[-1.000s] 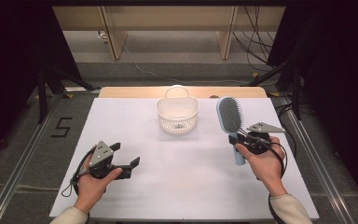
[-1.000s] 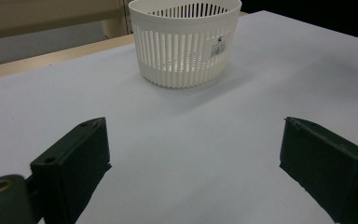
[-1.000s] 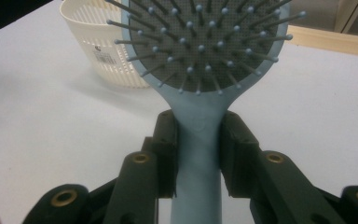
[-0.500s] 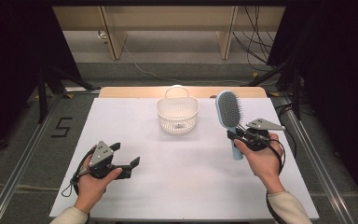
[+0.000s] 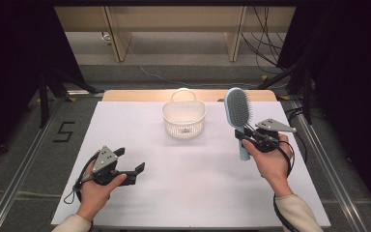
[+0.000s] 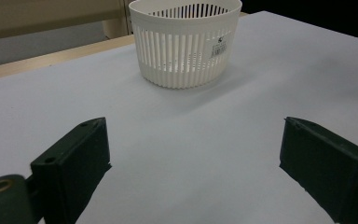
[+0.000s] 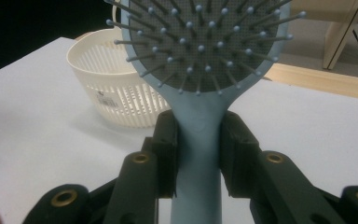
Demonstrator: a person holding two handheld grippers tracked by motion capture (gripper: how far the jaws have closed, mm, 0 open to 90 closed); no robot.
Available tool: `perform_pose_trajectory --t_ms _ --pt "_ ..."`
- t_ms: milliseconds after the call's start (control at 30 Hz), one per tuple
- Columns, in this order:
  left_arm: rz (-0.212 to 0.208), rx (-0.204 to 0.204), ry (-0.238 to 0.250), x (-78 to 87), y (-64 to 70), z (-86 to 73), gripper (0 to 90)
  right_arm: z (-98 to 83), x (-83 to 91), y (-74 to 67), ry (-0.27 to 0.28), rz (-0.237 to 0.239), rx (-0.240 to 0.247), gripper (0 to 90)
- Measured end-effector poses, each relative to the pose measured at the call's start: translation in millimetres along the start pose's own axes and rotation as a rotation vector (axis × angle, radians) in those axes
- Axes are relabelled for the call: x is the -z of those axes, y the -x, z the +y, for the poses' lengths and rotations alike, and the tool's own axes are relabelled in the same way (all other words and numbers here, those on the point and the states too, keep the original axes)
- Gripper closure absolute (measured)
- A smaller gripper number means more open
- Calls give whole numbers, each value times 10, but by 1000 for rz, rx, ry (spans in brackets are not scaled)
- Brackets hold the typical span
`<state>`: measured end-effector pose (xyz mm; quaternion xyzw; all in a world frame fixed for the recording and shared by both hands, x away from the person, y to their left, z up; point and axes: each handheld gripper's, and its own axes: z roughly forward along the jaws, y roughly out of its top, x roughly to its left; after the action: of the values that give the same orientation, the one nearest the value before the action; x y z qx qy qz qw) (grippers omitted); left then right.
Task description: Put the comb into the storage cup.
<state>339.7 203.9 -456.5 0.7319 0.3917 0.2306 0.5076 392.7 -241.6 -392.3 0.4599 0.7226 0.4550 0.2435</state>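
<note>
One hairbrush (image 7: 200,70) pinched by the right hand-held gripper (image 7: 198,154), one basket (image 5: 184,118), left hand-held gripper (image 6: 193,163) spread.

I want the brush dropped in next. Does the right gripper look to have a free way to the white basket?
Probably yes: the right gripper is shut on the hairbrush handle, and bare table lies between it and the white basket, whose top is open.

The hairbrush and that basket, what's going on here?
A person works at a white table with a tool in each hand. The right tool is clamped on the handle of a light blue hairbrush, holding it up off the table, head upward, to the right of the white slotted basket. The left tool sits low near the table's front left, jaws open and holding nothing. The basket looks empty.
</note>
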Motion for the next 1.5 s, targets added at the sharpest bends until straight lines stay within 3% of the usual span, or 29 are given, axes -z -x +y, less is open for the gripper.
perform_pose_trajectory --t_ms 1500 --pt "-2 -2 4 -2 4 5 80 85 -83 -1 44 3 -13 705"
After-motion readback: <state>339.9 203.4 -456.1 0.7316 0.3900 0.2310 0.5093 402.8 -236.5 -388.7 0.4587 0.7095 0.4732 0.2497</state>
